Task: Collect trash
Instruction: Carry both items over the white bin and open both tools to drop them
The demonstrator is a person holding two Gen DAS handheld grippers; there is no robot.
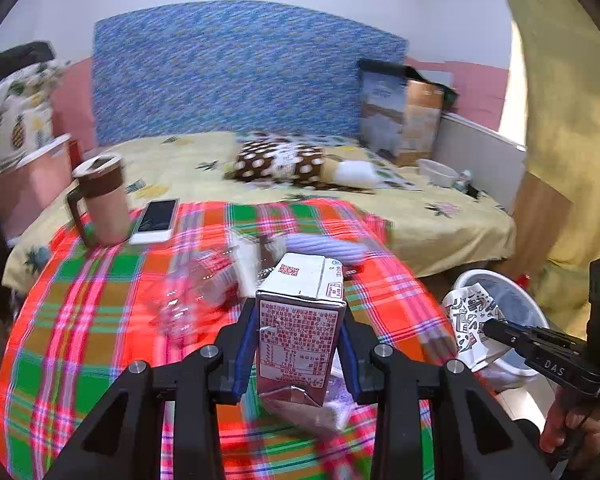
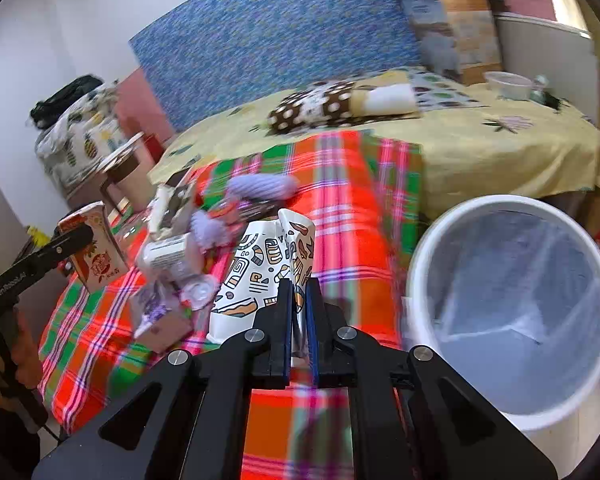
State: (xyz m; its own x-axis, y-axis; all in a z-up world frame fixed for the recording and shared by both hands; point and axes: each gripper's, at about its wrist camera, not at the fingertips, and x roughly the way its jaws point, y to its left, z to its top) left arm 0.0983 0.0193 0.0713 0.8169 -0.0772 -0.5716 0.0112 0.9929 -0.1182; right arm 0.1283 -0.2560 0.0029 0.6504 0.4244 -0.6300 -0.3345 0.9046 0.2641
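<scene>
My left gripper [image 1: 300,344] pinches a milk carton [image 1: 300,320] above the plaid cloth [image 1: 100,320], my right gripper [image 2: 299,300] is pressed flat on a patterned paper cup [image 2: 266,264] beside the white bin [image 2: 512,308]; the crumpled cup could slip and miss

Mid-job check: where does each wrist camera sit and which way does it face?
Left wrist: behind the left gripper, looking down at the drink carton it holds, bed beyond.
Right wrist: behind the right gripper, shut on the patterned paper cup, white bin beside.
Shared: plaid cloth, bin, each other's gripper.
</scene>
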